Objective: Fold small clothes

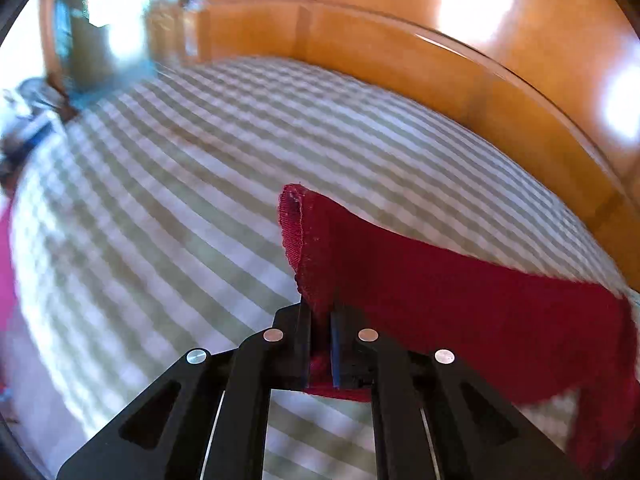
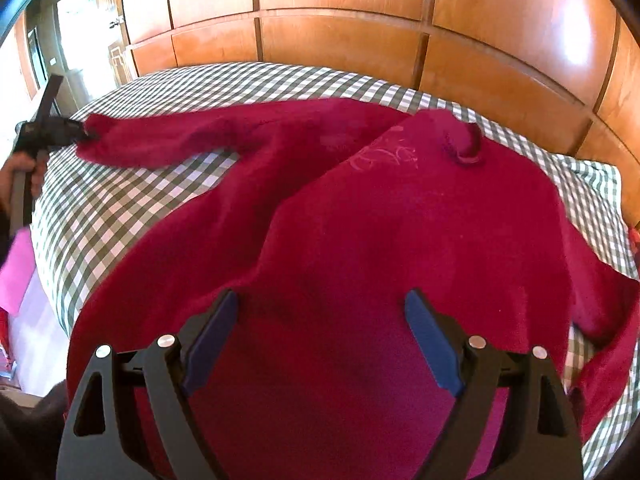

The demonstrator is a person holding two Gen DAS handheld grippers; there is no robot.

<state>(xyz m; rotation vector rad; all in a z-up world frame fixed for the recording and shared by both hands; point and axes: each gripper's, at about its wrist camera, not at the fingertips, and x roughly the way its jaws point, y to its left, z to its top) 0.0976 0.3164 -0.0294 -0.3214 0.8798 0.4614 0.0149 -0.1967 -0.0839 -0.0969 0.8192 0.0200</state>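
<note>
A dark red sweater (image 2: pixel 400 216) lies spread on the checked bed (image 2: pixel 120 208), collar toward the headboard. Its left sleeve (image 2: pixel 168 140) stretches out to the far left. My left gripper (image 1: pixel 320 312) is shut on the cuff of that sleeve (image 1: pixel 440 288) and holds it above the bed; it also shows in the right wrist view (image 2: pixel 80 134) at the sleeve's end. My right gripper (image 2: pixel 322 304) is open, jaws wide apart, just above the sweater's lower body. The other sleeve (image 2: pixel 608 320) lies folded at the right.
A wooden panelled headboard (image 2: pixel 340 40) runs along the far side of the bed. Pink fabric (image 2: pixel 16 276) lies beside the bed at the left. A bright doorway (image 2: pixel 84 32) is at the far left.
</note>
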